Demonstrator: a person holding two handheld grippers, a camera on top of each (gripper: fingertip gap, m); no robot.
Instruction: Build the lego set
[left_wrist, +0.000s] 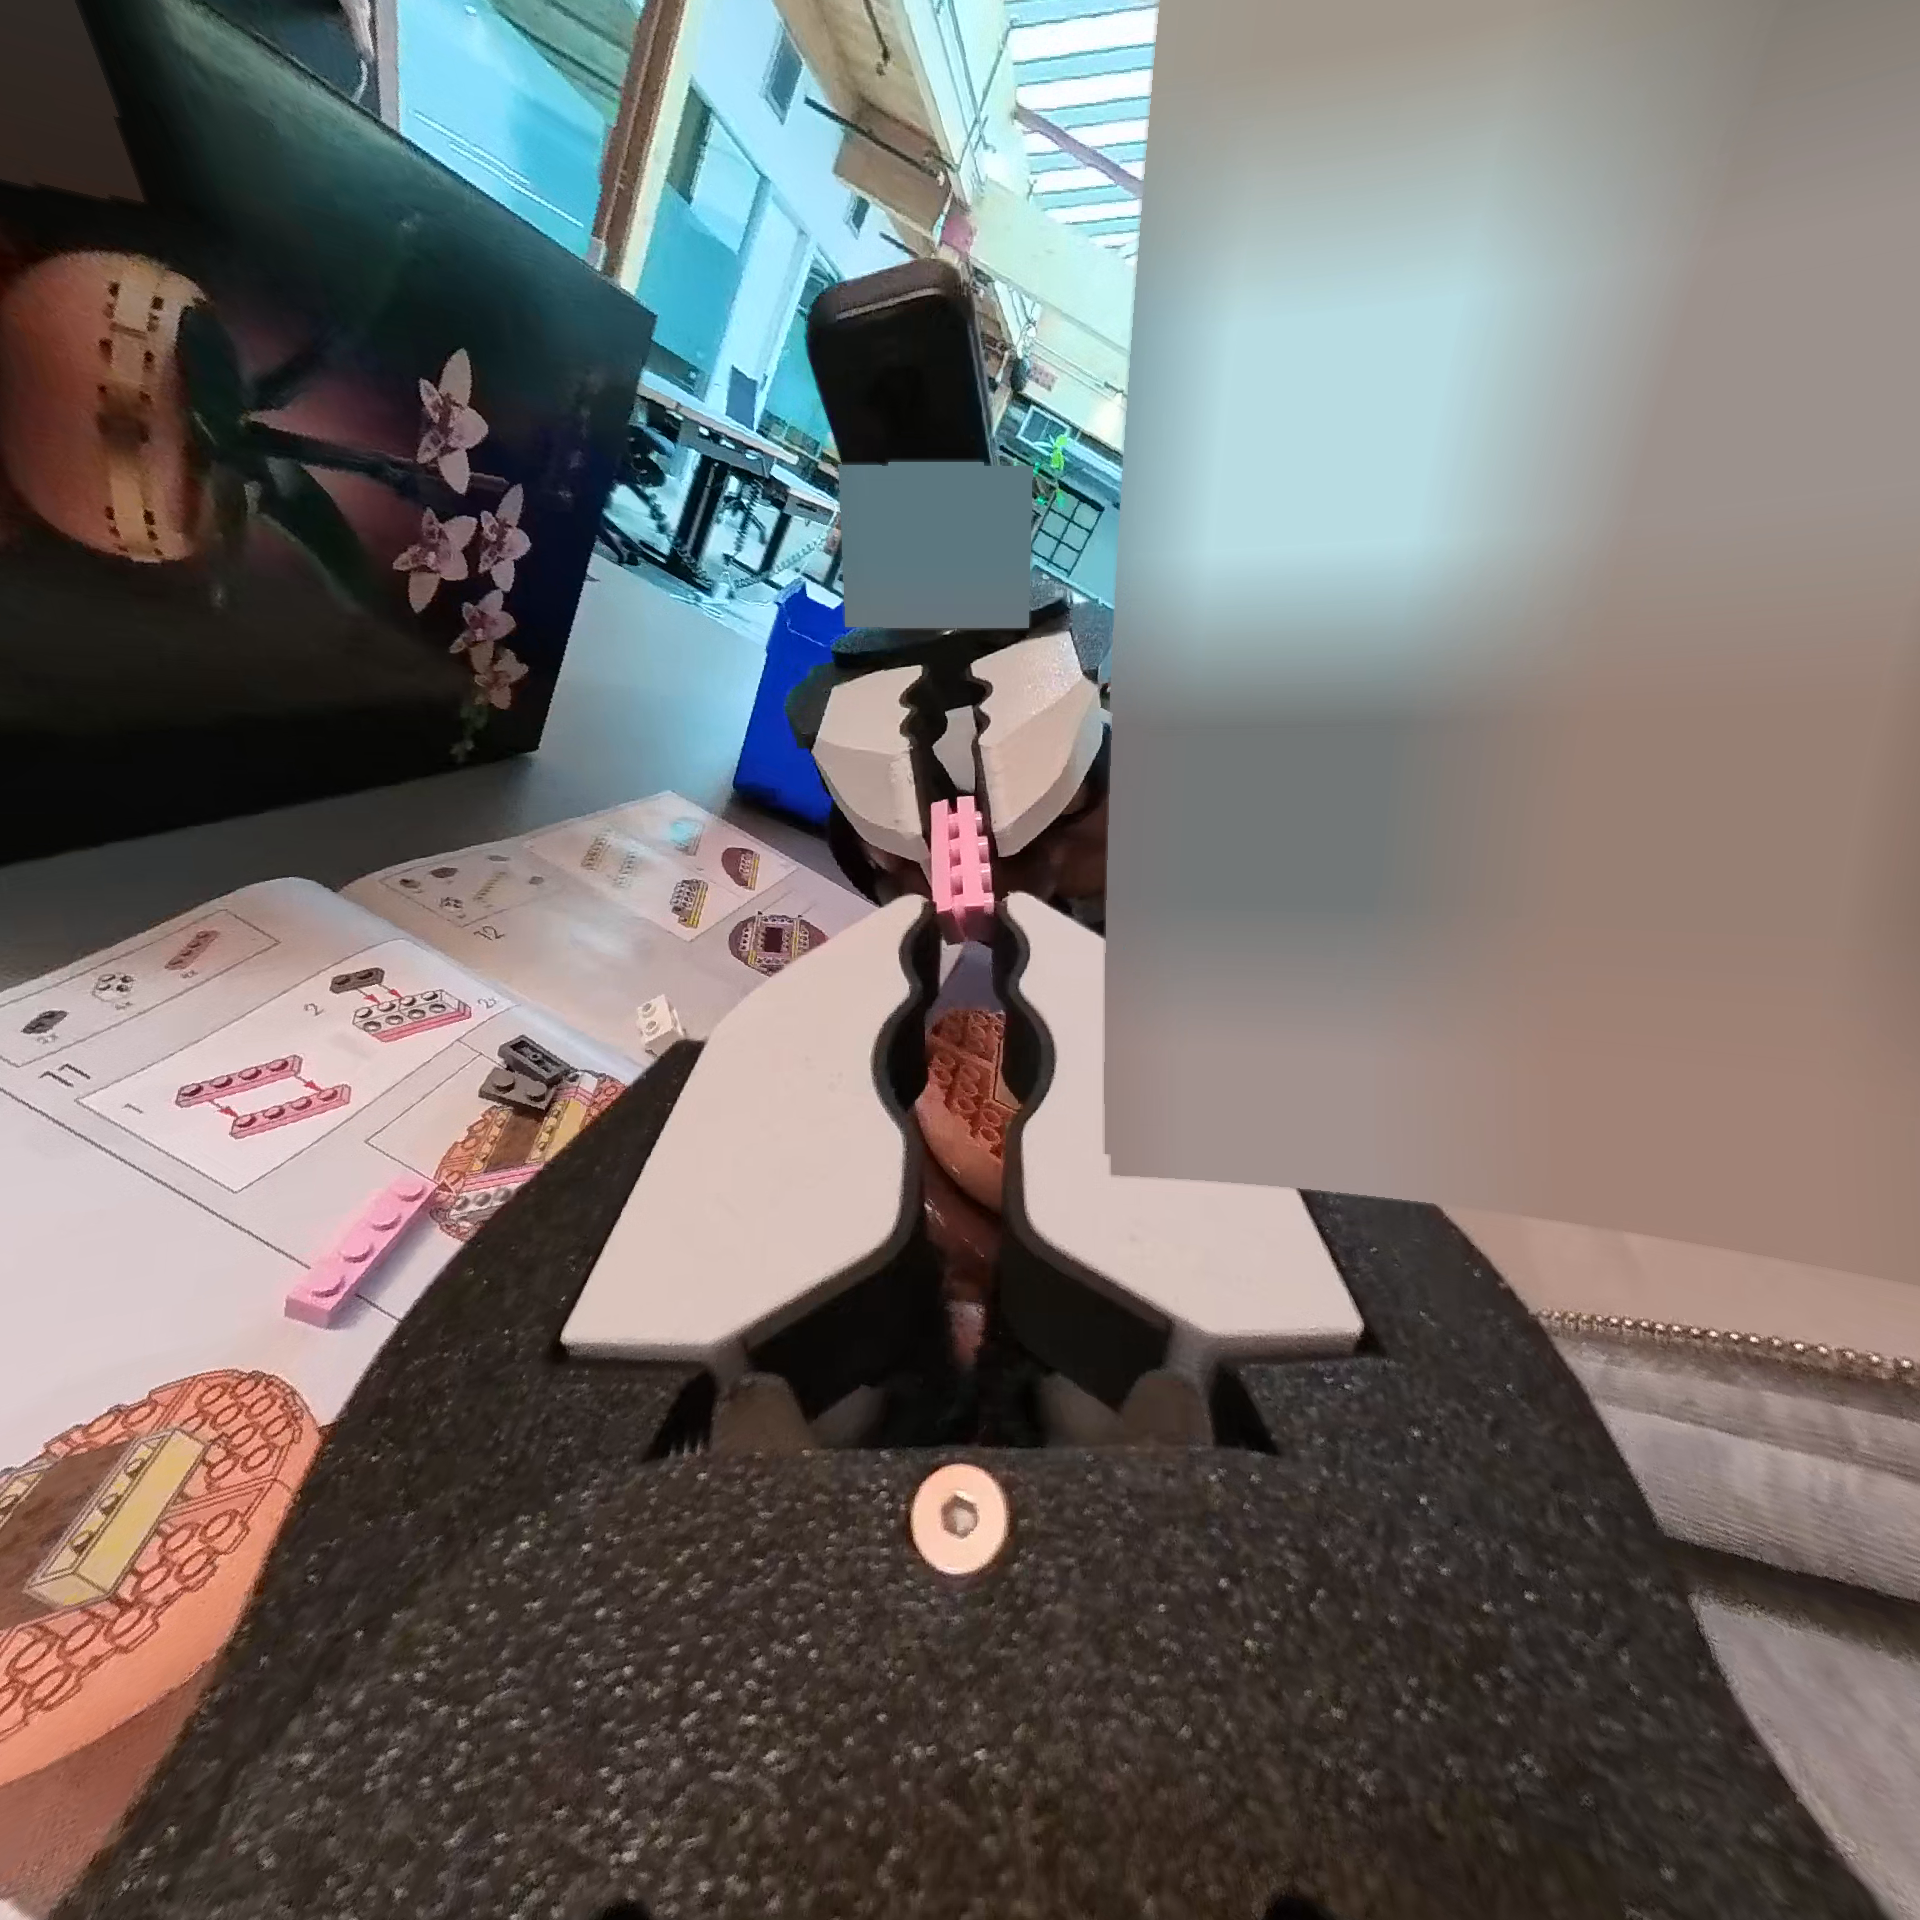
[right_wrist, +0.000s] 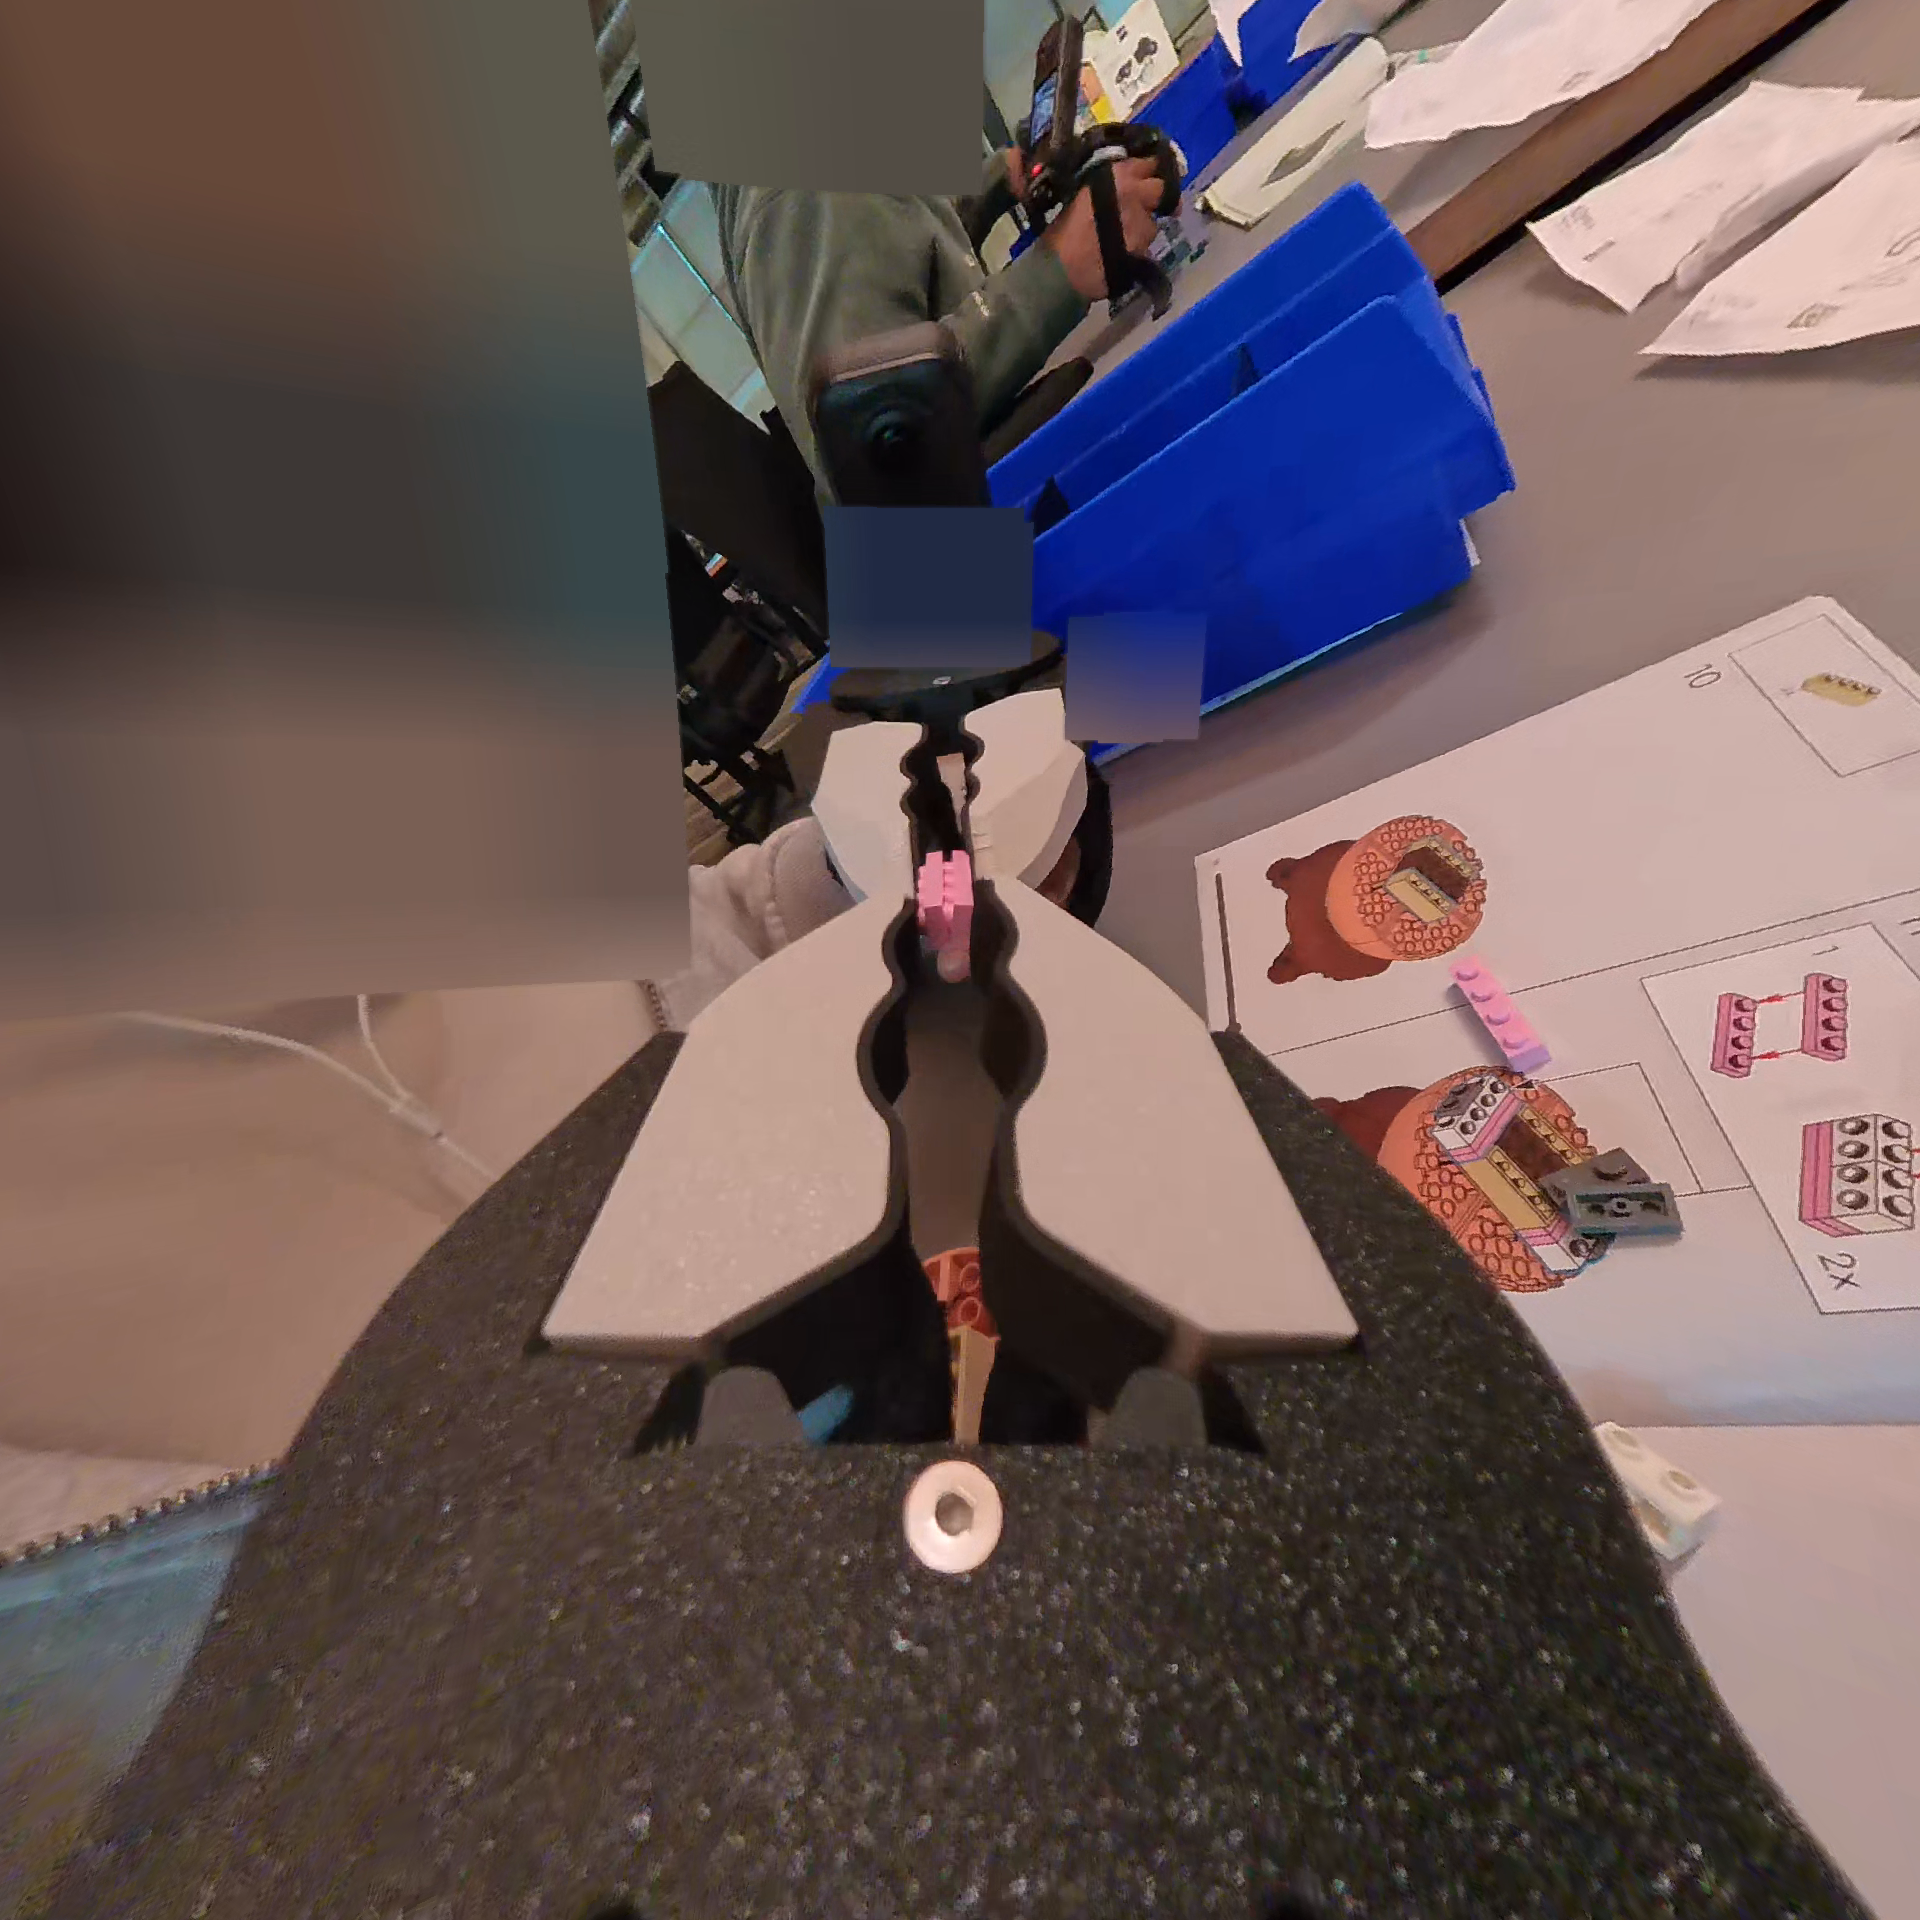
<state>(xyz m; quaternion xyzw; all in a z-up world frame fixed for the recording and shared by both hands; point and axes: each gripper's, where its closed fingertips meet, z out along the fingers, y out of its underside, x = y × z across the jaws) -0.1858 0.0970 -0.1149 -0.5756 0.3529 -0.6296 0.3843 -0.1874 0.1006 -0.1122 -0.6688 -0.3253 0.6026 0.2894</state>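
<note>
- The pink brick (left_wrist: 964, 871) is small, matte, with round studs, held up between the two gripper tips, which face each other.
- The left gripper (left_wrist: 964, 925) is clamped on one end of it; its fingers (left_wrist: 790, 1122) are smooth pale-grey plastic with wavy black inner edges on a grainy black body.
- The right gripper (right_wrist: 945, 940) is clamped on the other end.
- A loose pink plate (left_wrist: 362, 1252) lies left of the left gripper on the glossy instruction booklet (left_wrist: 208, 1039), beside two dark grey plates (left_wrist: 525, 1075).
- Blue plastic bins (right_wrist: 1247, 468) stand beyond the right gripper.

pink brick (left_wrist: 964, 871) ends buried in both claws; booklet (left_wrist: 260, 1039) cropped left
</note>
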